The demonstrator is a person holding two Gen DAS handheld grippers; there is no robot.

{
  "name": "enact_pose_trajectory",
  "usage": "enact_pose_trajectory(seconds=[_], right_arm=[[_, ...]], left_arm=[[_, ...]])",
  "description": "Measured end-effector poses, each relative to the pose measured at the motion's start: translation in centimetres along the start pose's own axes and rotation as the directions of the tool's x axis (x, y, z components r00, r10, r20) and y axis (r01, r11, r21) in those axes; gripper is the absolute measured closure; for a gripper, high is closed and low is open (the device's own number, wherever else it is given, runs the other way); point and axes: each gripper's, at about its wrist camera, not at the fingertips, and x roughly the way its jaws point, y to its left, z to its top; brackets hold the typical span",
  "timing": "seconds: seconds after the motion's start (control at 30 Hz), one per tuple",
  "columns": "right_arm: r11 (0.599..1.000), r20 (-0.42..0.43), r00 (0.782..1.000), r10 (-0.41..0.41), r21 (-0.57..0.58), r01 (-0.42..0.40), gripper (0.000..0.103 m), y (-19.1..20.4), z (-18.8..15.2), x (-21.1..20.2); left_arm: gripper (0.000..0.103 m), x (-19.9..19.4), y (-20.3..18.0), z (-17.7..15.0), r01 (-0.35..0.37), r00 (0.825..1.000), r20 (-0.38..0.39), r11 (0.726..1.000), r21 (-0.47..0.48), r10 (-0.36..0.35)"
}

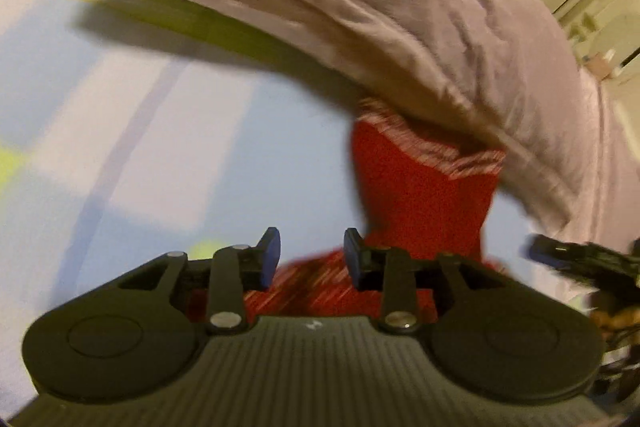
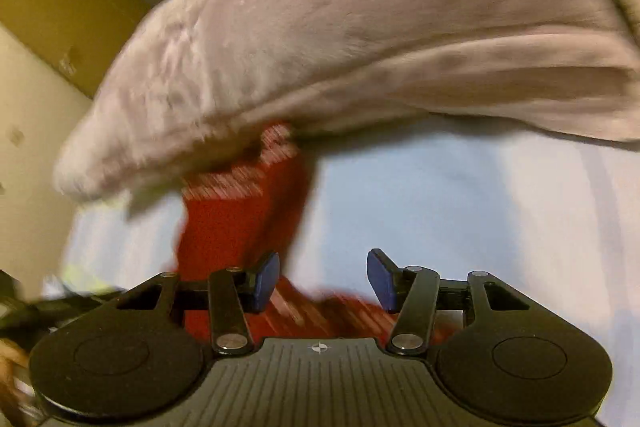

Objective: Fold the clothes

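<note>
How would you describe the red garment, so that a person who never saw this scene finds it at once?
Start from the pale blue bed sheet and the big pinkish blanket bunched along its far side. The red garment lies on the sheet, its far end tucked under the blanket's edge. It is the only red thing there, with red-and-white flecked bands.

Pretty blurry shot. The left gripper (image 1: 312, 253) sits bottom centre, blue pads (image 1: 270, 257) apart with nothing pinched between them. A red garment (image 1: 420, 203) with a white-flecked hem lies on the pale blue sheet (image 1: 160, 131) just beyond, its top tucked under a pinkish blanket (image 1: 360, 7). The right gripper (image 1: 576, 259) pokes in at the right edge.
</note>
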Motion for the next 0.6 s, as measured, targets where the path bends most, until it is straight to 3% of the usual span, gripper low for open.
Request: enact_pose_trajectory(seconds=[0.1,0.23,0.3,0.33,0.4,0.47,0.6], right_arm=[[0.999,0.006,1.000,0.027,0.018,-0.027,0.050,0.8,2.5,3.4],[1.000,0.017,1.000,-0.006,-0.022,0.006,0.050,2.0,4.3,6.4],[0.998,0.018,0.999,-0.034,-0.060,0.035,0.093,2.4,4.5,7.2],[0.997,0.017,0.999,-0.049,-0.066,0.050,0.094,2.4,4.6,7.5],[0.997,0.040,0.999,-0.034,-0.061,0.036,0.098,2.2,4.4,7.0],[0.997,0.074,0.997,0.012,-0.075,-0.006,0.098,2.3,3.9,5.1],[0.978,0.172,0.970,0.171,-0.151,-0.146,0.098,2.6,1.2,-2.2]], left_arm=[[0.070,3.8,-1.5,2.2,0.045,0.999,-0.001,0.999,-0.007,-0.045],[0.066,7.2,-2.5,3.8,0.066,0.998,0.015,0.997,-0.043,-0.066],[0.072,8.4,-2.7,4.0,0.063,0.998,0.019,0.997,-0.055,-0.062],[0.093,8.6,-2.8,4.0,0.063,0.998,0.029,0.997,-0.049,-0.061],[0.100,7.6,-3.1,3.9,0.080,0.995,0.066,0.997,-0.007,-0.079],[0.100,4.8,-3.5,3.2,0.142,0.977,0.151,0.988,0.052,-0.148],[0.100,-3.3,-4.0,-0.8,0.251,0.915,0.272,0.948,0.196,-0.299]])
